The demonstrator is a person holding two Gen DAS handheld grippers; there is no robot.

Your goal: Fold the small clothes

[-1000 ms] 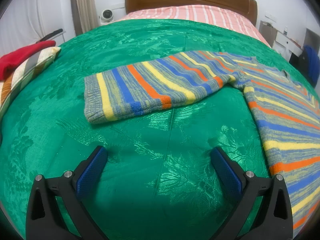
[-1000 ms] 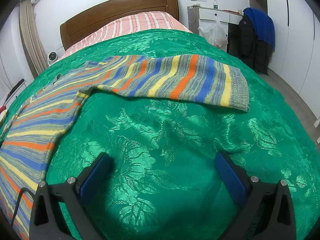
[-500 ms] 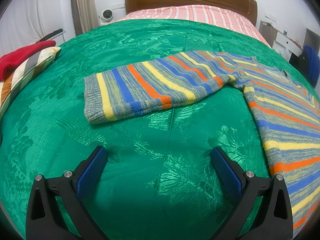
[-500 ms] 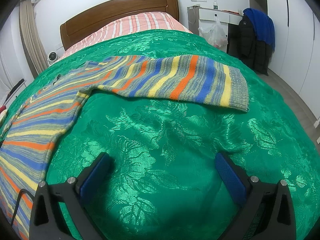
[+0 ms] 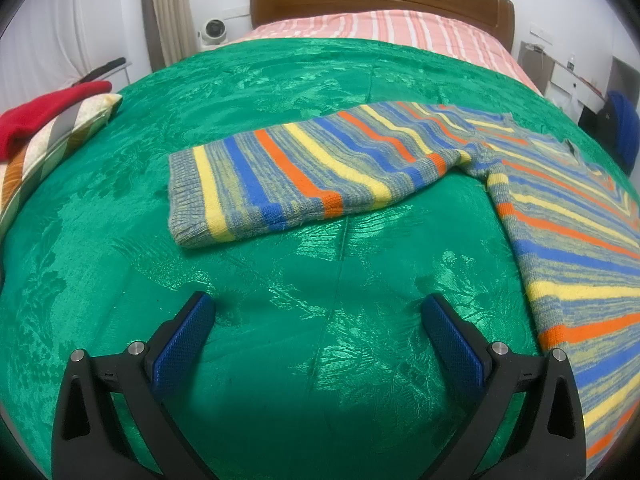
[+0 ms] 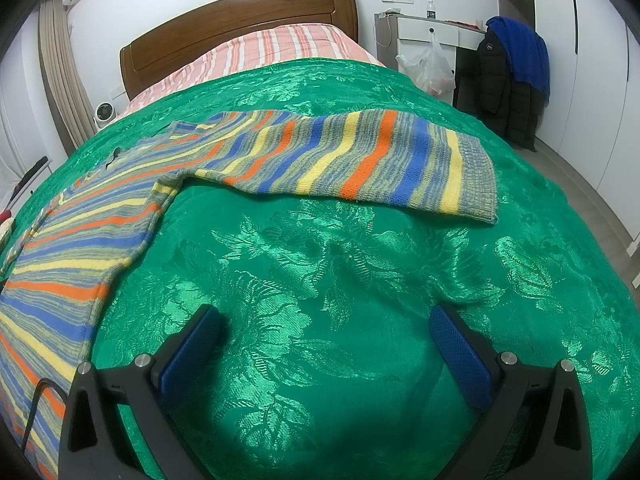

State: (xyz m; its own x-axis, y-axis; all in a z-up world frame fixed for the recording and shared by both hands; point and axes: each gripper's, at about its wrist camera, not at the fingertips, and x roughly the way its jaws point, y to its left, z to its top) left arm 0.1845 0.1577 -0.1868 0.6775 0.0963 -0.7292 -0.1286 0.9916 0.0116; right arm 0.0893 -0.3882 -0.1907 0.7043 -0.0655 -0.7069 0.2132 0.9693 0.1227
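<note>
Currently on hand, all placed relative to the green bedspread (image 5: 304,80):

1. Striped sweater (image 5: 560,216) (image 6: 80,232): knitted, in blue, orange, yellow and grey bands. It lies flat on the bedspread, body spread out, both sleeves stretched sideways across the cloth. The one sleeve (image 5: 304,172) shows in my left wrist view, its ribbed cuff at the outer end; the other sleeve (image 6: 360,164) shows in my right wrist view, cuff likewise outward.

2. My left gripper (image 5: 318,320): blue-padded fingers spread wide, holding nothing, poised above bare bedspread just short of the sleeve, not touching the knit.

3. My right gripper (image 6: 326,326): fingers equally wide apart, empty, above bare bedspread, near the other sleeve and beside the sweater's body.

4. Wooden headboard (image 5: 380,4) (image 6: 240,24): at the far end of the bedspread, with a pink striped sheet (image 5: 380,28) exposed between the two.

5. Red cloth (image 5: 44,112) on a striped cushion (image 5: 60,136): at the bedspread's left edge.

6. Dark jacket with a blue garment (image 6: 516,56) over it: off the bedspread's right side, by a white cabinet (image 6: 424,32).

7. Small white fan (image 5: 214,30): beyond the bedspread, beside the headboard.
</note>
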